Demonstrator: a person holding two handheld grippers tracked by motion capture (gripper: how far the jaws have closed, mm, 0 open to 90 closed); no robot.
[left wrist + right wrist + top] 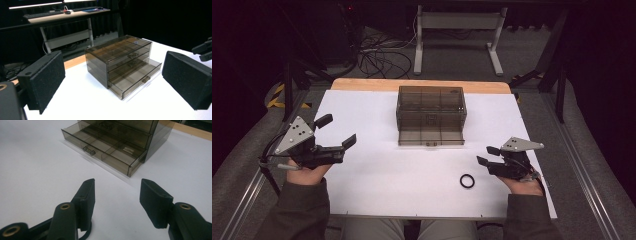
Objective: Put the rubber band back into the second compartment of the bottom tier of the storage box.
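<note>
A smoky see-through drawer box (431,107) stands at the middle back of the white table (387,185). Its bottom drawer (431,138) is pulled out and looks empty. A small black ring (467,181) lies flat on the table at the front right. My left gripper (337,130) is open at the left edge, jaws wide apart, aimed toward the box (120,57). My right gripper (487,155) is open just right of the ring, holding nothing. In the right gripper view the open drawer (105,150) lies ahead, and the ring (86,233) peeks out beneath one jaw.
A wooden strip (422,85) runs along the table's far edge. Beyond it stand a white desk frame (459,30) and a tangle of cables (377,55) on the floor. Metal rails (582,170) flank the table.
</note>
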